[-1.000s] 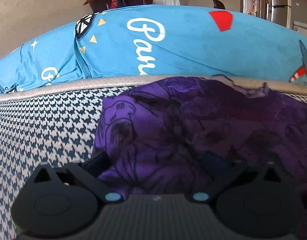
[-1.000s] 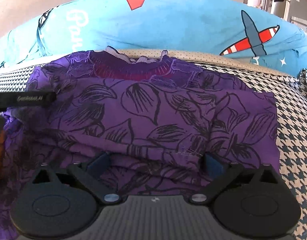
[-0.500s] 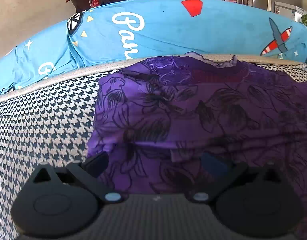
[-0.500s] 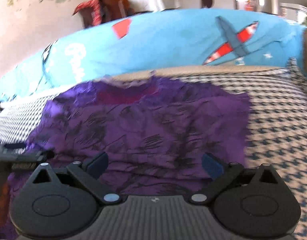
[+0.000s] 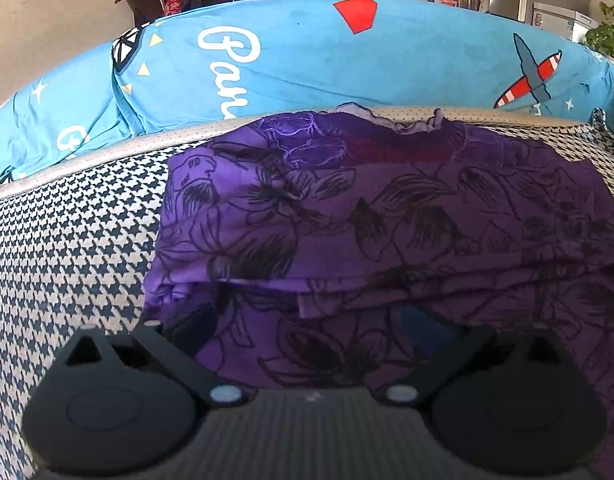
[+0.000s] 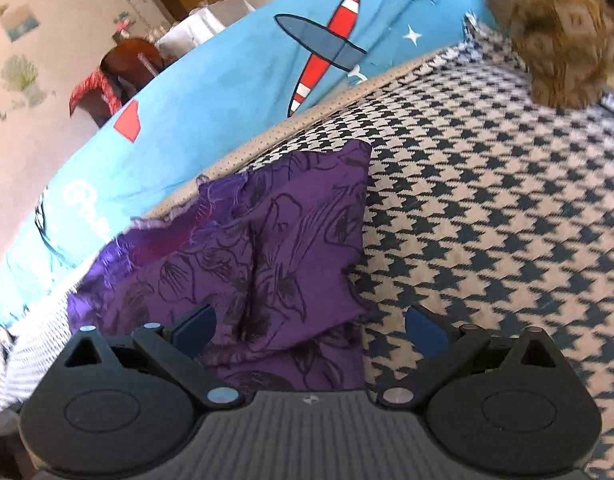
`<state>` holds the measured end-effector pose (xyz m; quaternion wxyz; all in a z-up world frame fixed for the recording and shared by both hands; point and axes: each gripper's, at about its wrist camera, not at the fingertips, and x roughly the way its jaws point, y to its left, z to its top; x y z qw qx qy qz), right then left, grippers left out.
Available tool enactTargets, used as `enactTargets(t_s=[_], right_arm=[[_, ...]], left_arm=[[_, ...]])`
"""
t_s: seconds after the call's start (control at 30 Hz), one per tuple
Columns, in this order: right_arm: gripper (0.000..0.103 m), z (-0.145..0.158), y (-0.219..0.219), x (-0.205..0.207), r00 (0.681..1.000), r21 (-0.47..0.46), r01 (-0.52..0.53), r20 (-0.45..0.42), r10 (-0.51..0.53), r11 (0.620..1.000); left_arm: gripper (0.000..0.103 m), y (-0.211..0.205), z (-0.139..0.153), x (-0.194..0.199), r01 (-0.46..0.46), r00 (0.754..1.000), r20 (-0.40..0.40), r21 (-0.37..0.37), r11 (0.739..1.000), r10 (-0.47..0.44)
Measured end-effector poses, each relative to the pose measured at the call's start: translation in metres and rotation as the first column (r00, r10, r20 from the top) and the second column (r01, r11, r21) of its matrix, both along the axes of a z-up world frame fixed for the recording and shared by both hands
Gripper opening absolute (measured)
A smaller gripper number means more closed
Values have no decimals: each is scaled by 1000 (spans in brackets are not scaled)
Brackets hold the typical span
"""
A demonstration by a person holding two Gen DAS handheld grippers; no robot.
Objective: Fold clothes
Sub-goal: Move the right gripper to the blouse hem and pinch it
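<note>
Your purple flowery top (image 5: 387, 216) is lying folded on the checked bed (image 5: 67, 232). Your left claw (image 5: 307, 326) and right claw (image 6: 309, 324) are both gaping wide, holding nothing.

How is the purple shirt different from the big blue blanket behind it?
The purple shirt has black flower drawings; the blue blanket has white letters, a red patch and a striped plane. The purple shirt lies folded flat on the checked cushion; the blue blanket is heaped up behind the cushion's edge. The purple shirt looks smaller; the blue blanket stretches across the whole view. Both are soft cloth.
</note>
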<state>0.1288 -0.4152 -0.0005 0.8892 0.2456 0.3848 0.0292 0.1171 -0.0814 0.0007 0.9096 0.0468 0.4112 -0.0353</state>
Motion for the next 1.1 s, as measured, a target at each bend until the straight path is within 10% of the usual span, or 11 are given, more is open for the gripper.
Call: enactTargets(t_s=[0.57, 1.1], right_arm=[[103, -15, 18, 15, 992, 47, -91, 92, 86, 995], [32, -19, 44, 22, 985, -103, -109, 119, 121, 989]], left_arm=[[103, 0, -6, 1, 2, 999, -38, -7, 1000, -2], [103, 1, -6, 1, 0, 999, -44, -15, 1000, 0]])
